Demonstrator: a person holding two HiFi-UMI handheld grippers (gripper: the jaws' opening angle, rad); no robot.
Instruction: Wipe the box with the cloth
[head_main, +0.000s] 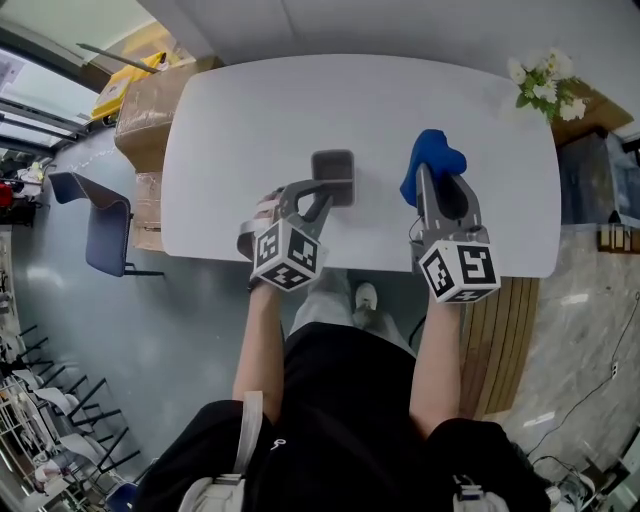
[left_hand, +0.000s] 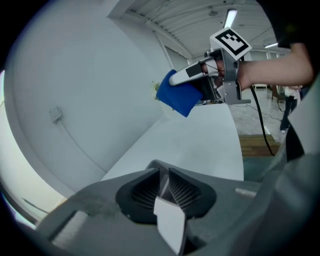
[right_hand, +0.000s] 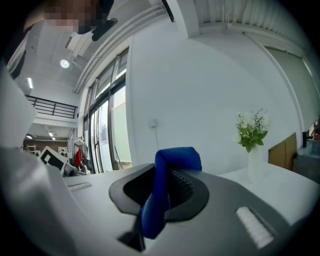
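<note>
Showing grey box (head_main: 332, 178) from head view, right tool (right_hand: 169, 176) clamping blue cloth (right_hand: 176, 155)

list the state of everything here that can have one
box, resting on the table, apart from the cloth
cloth, bunched, pinched in the right gripper
left gripper, open, at the box's near corner
right gripper, shut on the cloth
flowers, upright in a vase

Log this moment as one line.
left gripper: at box edge, grip unclear | right gripper: shut on blue cloth, held clear of box | wipe: not yet begun
</note>
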